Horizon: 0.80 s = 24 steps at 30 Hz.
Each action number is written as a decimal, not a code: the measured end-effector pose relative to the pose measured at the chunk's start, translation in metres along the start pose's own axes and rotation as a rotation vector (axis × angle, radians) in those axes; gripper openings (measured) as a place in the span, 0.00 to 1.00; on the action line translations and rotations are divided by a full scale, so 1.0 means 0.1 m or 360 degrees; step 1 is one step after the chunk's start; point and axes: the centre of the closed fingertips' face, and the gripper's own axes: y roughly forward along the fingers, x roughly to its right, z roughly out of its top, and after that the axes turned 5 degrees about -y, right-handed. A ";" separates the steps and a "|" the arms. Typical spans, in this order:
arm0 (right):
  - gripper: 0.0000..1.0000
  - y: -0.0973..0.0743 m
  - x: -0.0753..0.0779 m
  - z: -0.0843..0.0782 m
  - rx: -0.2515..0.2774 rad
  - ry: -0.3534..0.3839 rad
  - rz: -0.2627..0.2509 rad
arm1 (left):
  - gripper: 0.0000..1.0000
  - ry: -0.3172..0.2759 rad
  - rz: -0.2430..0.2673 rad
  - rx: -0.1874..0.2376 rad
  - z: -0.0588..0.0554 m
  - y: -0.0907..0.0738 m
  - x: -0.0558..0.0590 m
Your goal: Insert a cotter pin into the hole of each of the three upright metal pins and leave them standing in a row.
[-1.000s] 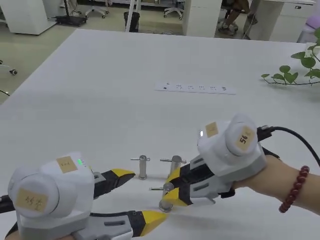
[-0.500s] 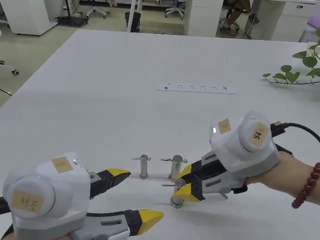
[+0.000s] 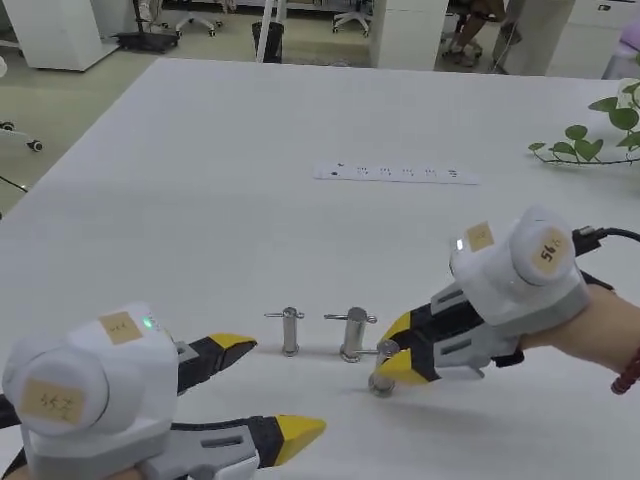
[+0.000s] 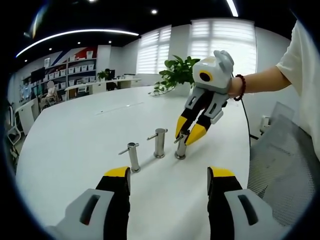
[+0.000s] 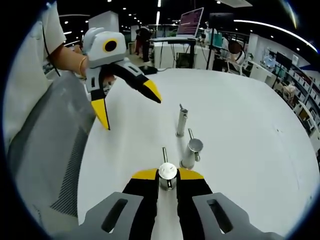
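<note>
- Head view: right gripper hides the middle of the third pin; base and head show.
- Right gripper view: jaws pinch that pin's head.
- Jaws of left gripper spread, apart from the row.
- Upright, cotter pins through: left pin, middle pin.
- Beyond: power strip, plant.

On 1 white workbench: 3 upright metal pins, 1 of them between the jaws of the right gripper; 3 cotter pins, 1 through each pin; 2 grippers, counting the left gripper; 1 power strip; 1 leafy plant; 1 bead bracelet.
</note>
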 end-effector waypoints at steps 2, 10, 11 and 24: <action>0.13 -0.01 0.01 -0.02 -0.0003 0.0000 -0.0003 | 0.62 -0.0006 0.0002 -0.0003 -0.01 0.00 0.00; 0.14 -0.08 0.14 -0.12 -0.0028 0.0007 -0.0038 | 0.62 -0.0016 0.0017 0.0004 0.00 -0.02 -0.02; 0.14 -0.09 0.16 -0.13 -0.0028 0.0011 -0.0044 | 0.62 -0.0017 0.0017 0.0004 0.00 -0.02 -0.02; 0.14 -0.16 0.32 -0.21 -0.0045 0.0025 -0.0072 | 0.61 -0.0025 0.0024 0.0001 0.00 -0.03 -0.04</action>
